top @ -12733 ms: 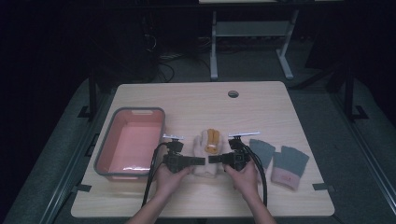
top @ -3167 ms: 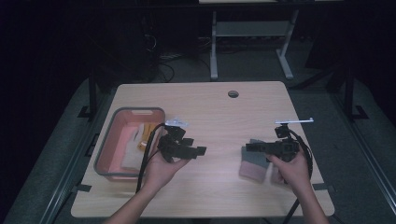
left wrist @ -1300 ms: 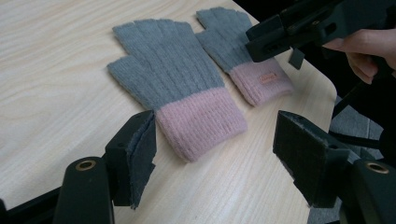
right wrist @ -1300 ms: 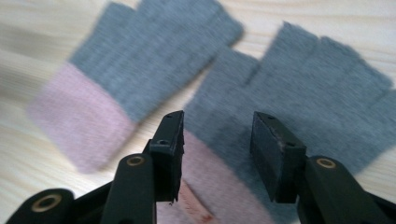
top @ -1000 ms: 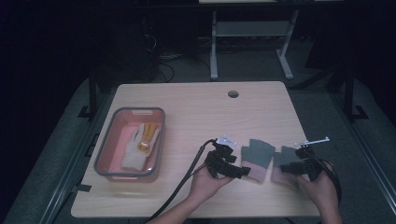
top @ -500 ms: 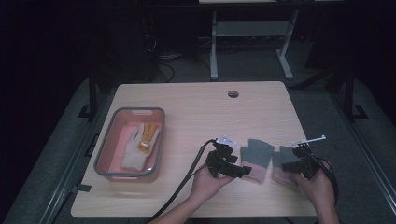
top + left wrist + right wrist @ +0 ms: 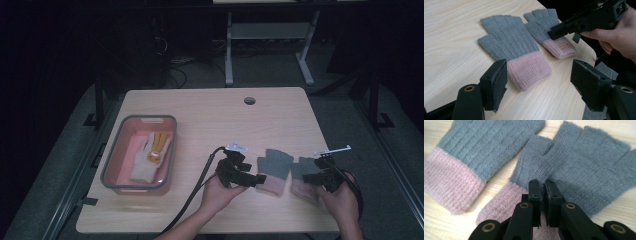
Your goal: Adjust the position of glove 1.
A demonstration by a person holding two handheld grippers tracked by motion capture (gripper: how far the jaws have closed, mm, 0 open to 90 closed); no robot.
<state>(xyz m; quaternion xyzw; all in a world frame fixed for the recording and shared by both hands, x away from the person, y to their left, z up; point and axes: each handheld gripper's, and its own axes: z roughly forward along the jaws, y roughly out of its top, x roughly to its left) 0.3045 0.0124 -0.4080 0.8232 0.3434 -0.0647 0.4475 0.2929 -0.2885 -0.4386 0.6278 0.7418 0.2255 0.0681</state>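
Two grey fingerless gloves with pink cuffs lie side by side near the table's front right. My left gripper point(image 7: 257, 179) point(image 7: 539, 82) is open, its pads either side of the pink cuff of the left glove point(image 7: 274, 169) point(image 7: 509, 47) without touching it. My right gripper point(image 7: 306, 178) point(image 7: 543, 185) sits on the right glove point(image 7: 299, 172) point(image 7: 584, 160) near where grey meets pink. Its jaws have just been closing and now pinch a fold of that glove's knit. The left gripper view shows the right gripper point(image 7: 552, 33) over the right glove point(image 7: 541, 22).
A grey-rimmed pink bin point(image 7: 107, 162) stands at the table's left with a white and yellow glove point(image 7: 149, 155) inside. A cable hole point(image 7: 249, 100) is at the far edge. The table's right edge and front edge are close to the right hand.
About three seconds ago the left gripper was beside the bin; it has since come over to the left glove. Over the last second both hands stay almost still.
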